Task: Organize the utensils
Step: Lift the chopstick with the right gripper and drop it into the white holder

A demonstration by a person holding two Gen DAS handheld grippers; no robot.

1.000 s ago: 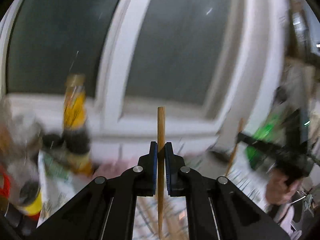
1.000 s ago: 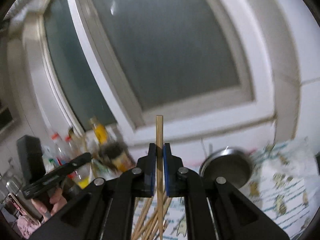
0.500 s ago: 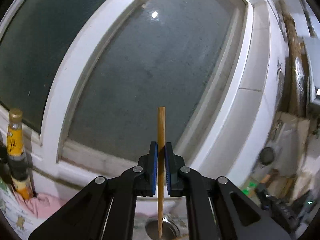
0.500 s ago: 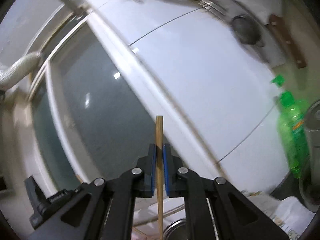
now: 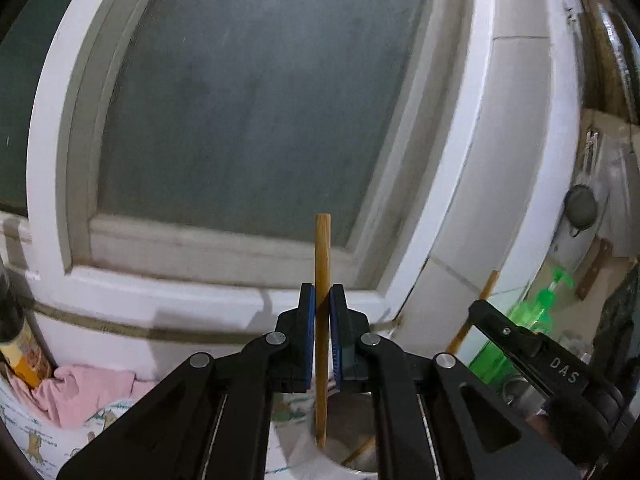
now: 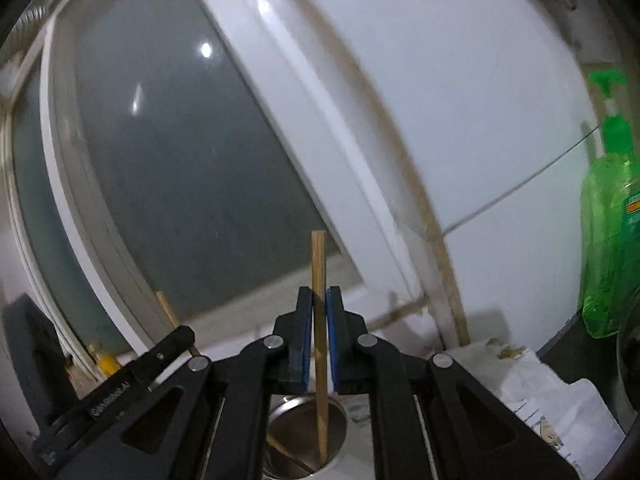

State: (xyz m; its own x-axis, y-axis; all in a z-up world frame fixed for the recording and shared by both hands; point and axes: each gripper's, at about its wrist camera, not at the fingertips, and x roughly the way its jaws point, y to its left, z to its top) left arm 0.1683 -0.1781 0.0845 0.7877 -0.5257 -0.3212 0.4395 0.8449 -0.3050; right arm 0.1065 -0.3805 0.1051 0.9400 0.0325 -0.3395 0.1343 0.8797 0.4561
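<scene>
I see my left gripper [image 5: 322, 340] clamped on an upright chopstick [image 5: 321, 264], its lower tip over a steel cup [image 5: 352, 456]. The right gripper [image 5: 524, 344] enters at right, before a green bottle [image 5: 532, 320].

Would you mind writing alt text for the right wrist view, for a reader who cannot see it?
The right gripper is shut on a wooden chopstick held upright, its lower end over a round metal cup. Behind are a frosted window and white wall, with a green pump bottle at right and the left gripper at lower left.
</scene>
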